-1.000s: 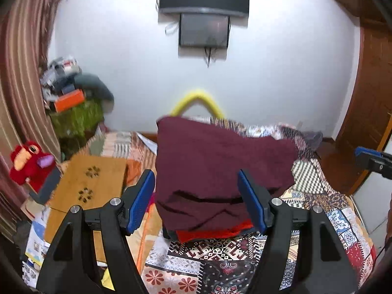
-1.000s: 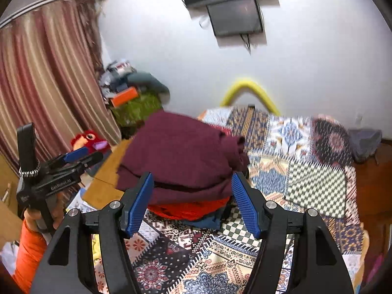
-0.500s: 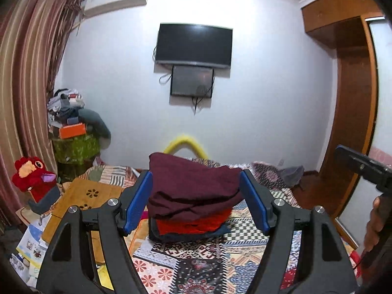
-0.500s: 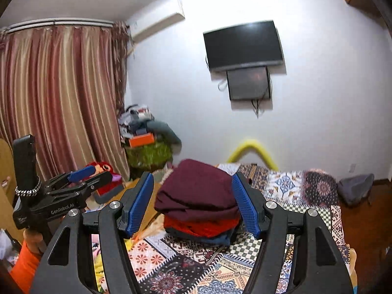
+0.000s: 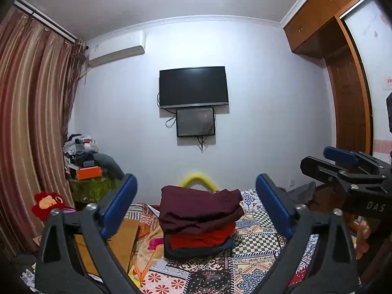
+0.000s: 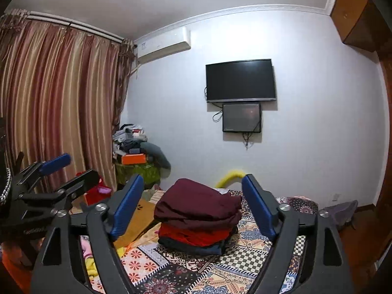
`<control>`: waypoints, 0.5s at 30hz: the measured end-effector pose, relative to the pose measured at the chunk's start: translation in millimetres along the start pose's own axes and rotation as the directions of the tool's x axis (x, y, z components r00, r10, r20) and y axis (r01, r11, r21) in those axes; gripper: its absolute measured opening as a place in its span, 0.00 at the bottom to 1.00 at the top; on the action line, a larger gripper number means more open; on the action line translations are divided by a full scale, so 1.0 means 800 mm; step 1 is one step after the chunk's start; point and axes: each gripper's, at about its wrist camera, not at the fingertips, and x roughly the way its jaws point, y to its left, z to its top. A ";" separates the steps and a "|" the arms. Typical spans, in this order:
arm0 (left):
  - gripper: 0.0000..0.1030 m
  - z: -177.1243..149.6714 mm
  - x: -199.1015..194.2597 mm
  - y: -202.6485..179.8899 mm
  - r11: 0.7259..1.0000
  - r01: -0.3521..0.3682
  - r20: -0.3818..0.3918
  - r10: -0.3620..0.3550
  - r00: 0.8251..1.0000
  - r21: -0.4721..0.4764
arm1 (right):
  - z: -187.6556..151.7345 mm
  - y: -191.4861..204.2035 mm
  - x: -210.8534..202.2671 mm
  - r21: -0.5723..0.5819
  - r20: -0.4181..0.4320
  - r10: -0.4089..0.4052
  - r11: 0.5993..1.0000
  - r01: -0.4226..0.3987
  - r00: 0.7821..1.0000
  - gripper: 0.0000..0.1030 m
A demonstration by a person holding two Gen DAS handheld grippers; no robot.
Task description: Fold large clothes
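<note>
Both the left tool (image 5: 196, 208) and right tool (image 6: 193, 202) are opening, empty, pointing at the folded clothes pile (image 5: 199, 220) on the bed (image 5: 254, 242).

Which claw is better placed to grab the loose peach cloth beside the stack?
Probably left. Both jaws are opening, empty, but the peach cloth lies ahead of the left claw; from the right claw it sits off to one side.

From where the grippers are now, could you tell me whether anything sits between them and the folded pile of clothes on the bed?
Nothing visible does. Only bare patchwork bedspread lies between the left hand-held gripper, the right hand-held gripper, both opening and empty, and the folded pile.
</note>
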 end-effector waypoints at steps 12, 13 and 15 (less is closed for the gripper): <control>1.00 -0.010 -0.002 0.006 0.999 -0.024 -0.011 0.023 1.000 -0.033 | -0.015 0.003 -0.008 -0.019 0.000 -0.042 0.999 0.042 0.999 0.96; 1.00 -0.010 -0.001 0.006 0.999 -0.024 -0.013 0.023 1.000 -0.033 | -0.017 0.002 -0.009 -0.018 0.000 -0.042 0.999 0.042 0.999 0.96; 1.00 -0.010 -0.001 0.006 0.999 -0.024 -0.012 0.024 1.000 -0.031 | -0.019 0.002 -0.008 -0.018 -0.004 -0.043 0.999 0.043 0.999 0.96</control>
